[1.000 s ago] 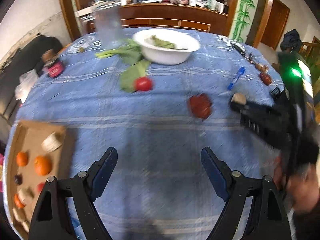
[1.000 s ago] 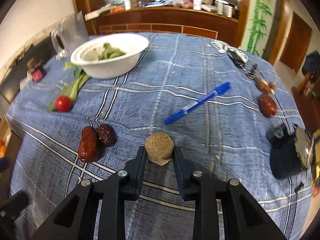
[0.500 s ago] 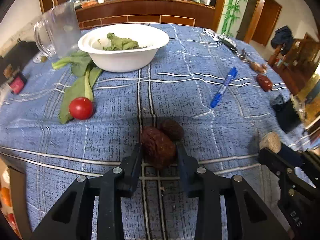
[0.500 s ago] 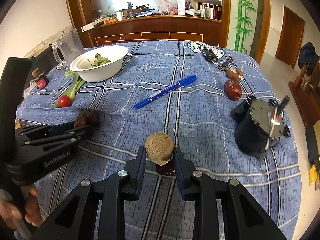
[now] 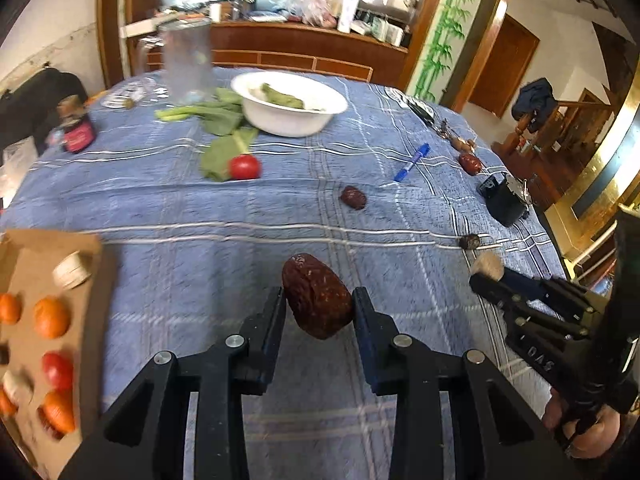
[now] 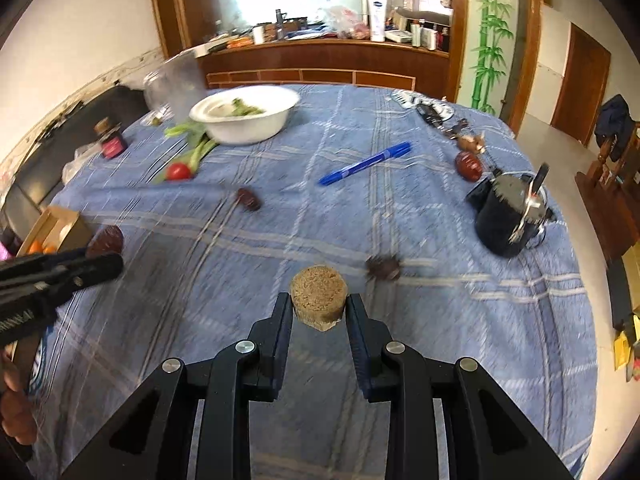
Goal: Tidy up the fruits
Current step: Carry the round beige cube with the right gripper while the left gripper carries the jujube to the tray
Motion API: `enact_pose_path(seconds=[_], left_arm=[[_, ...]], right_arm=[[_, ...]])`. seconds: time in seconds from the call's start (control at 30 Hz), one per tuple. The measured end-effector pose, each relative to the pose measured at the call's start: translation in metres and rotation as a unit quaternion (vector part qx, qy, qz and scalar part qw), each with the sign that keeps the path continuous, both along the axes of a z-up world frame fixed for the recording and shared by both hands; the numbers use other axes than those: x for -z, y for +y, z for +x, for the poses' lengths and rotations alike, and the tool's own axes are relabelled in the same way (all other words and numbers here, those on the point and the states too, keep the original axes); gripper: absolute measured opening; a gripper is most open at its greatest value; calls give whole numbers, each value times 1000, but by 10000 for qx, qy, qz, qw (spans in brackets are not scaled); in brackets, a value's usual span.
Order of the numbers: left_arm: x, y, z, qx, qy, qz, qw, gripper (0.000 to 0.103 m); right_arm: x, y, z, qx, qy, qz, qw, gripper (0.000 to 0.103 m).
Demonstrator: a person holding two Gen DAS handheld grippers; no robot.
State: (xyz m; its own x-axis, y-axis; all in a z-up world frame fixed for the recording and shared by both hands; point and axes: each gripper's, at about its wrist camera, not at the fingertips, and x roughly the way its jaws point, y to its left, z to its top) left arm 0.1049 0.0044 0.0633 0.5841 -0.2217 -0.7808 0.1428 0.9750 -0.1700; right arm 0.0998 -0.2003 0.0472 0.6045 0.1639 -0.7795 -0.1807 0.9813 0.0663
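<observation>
The left gripper [image 5: 319,306] is clenched narrowly on a wrinkled dark red date [image 5: 317,295], both pads pressing its sides, lifted clear of the blue checked tablecloth [image 5: 240,208] beside the cardboard tray [image 5: 90,248] (oranges and a tomato lie in it). The right gripper [image 6: 319,312] is closed almost fully around a tan, cork-like round piece [image 6: 319,298], likewise held above the cloth. A smaller date [image 5: 353,197] and a tomato [image 5: 244,167] lie farther back on the cloth.

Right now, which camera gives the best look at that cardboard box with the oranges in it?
The left wrist view: the cardboard box lies open at the left edge, showing the oranges and other pieces inside, though blurred. The right wrist view catches only one corner of it, partly behind the left tongs.
</observation>
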Motion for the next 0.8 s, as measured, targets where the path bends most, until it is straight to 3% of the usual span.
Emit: enact_pose_path(seconds=[0.37,0.6,0.8], left_arm=[[-26,79,-57,-370,-222,-100,9990,33],[-35,146,-72,-781,-306,-87,9964,33],[-27,204,-83,-1101,-217,188,9935,33]], right_arm=[[-14,77,-39,-393,-7,-31,9992,29],[-32,140,-37,-773,-84,110,9969,29],[-36,200,-25,-1121,-25,308,9932,30]])
